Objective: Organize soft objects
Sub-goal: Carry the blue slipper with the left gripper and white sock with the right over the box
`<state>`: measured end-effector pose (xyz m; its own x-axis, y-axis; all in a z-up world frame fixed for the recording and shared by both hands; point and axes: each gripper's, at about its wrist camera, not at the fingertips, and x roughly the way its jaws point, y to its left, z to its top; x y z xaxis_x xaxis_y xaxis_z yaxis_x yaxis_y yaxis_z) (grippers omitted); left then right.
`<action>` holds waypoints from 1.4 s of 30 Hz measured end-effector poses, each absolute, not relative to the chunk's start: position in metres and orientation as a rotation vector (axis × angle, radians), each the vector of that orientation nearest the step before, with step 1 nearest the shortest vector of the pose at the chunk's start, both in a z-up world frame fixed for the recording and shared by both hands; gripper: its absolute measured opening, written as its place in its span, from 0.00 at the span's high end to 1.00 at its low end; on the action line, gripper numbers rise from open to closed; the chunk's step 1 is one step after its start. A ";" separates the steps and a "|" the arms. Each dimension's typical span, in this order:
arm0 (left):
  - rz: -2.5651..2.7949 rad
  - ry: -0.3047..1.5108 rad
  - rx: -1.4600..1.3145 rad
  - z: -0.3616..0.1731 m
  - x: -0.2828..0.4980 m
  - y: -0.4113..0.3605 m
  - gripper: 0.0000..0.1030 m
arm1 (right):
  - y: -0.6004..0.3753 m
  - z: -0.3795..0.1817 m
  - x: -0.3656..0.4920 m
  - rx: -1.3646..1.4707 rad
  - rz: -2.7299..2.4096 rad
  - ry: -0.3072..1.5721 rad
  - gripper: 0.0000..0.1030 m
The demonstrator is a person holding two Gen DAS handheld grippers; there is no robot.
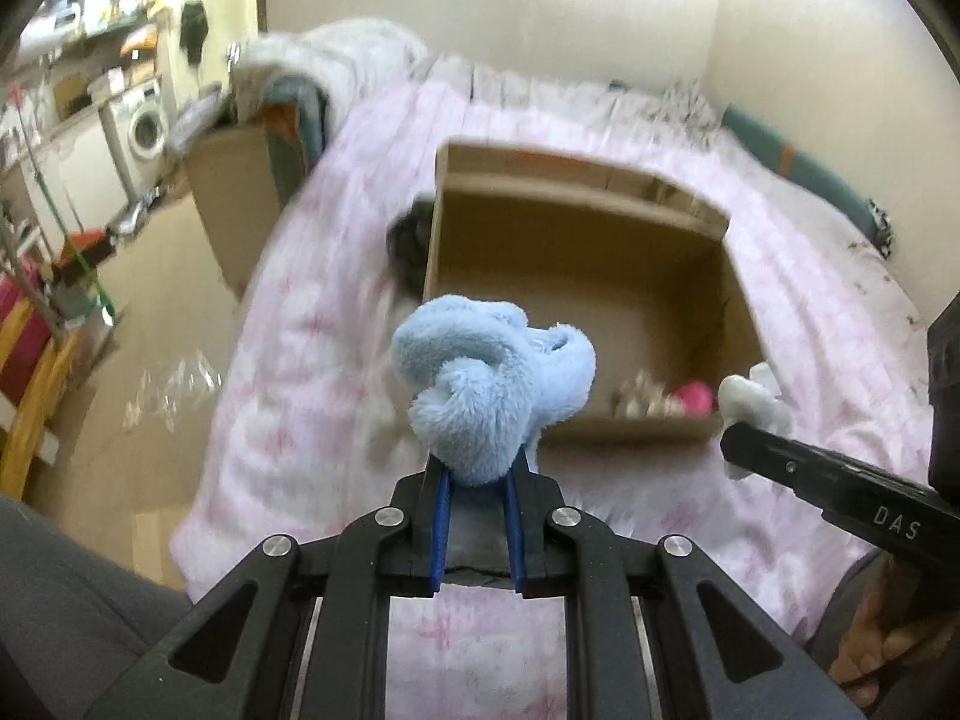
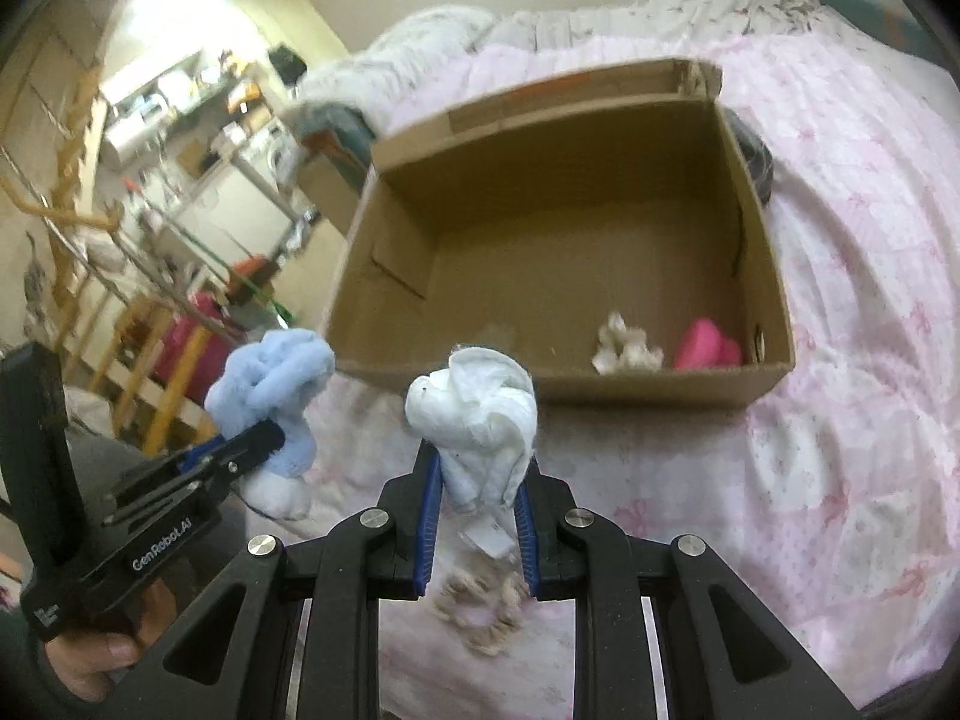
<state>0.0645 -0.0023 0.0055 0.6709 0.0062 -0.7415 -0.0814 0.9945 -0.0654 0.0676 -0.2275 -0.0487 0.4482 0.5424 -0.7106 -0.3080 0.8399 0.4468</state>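
My left gripper (image 1: 477,468) is shut on a light blue plush toy (image 1: 492,378), held above the pink bedspread just short of the open cardboard box (image 1: 576,216). It also shows in the right wrist view (image 2: 270,384). My right gripper (image 2: 477,468) is shut on a white soft cloth toy (image 2: 480,414), also in front of the box (image 2: 570,384); that toy shows in the left wrist view (image 1: 753,402). Inside the box lie a cream fluffy object (image 2: 624,345) and a pink soft object (image 2: 705,348).
A pink patterned bedspread (image 2: 840,300) covers the bed. A dark object (image 1: 408,240) lies against the box's far side. A beige frilly item (image 2: 480,612) lies on the bed under my right gripper. Shelves, a washing machine (image 1: 147,126) and clutter stand to the left.
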 end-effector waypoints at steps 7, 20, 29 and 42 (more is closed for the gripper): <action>0.036 0.745 -0.078 0.047 0.094 -0.003 0.86 | -0.243 -0.007 0.081 0.340 0.538 0.861 0.77; 0.011 0.763 0.062 0.019 0.172 -0.018 0.86 | -0.261 0.013 0.133 0.373 0.550 0.782 0.77; 0.013 0.843 -0.036 -0.024 0.199 -0.008 0.86 | -0.263 -0.053 0.152 0.377 0.457 0.922 0.77; 0.014 0.918 -0.005 -0.042 0.205 -0.014 0.85 | -0.244 -0.070 0.163 0.306 0.449 0.995 0.76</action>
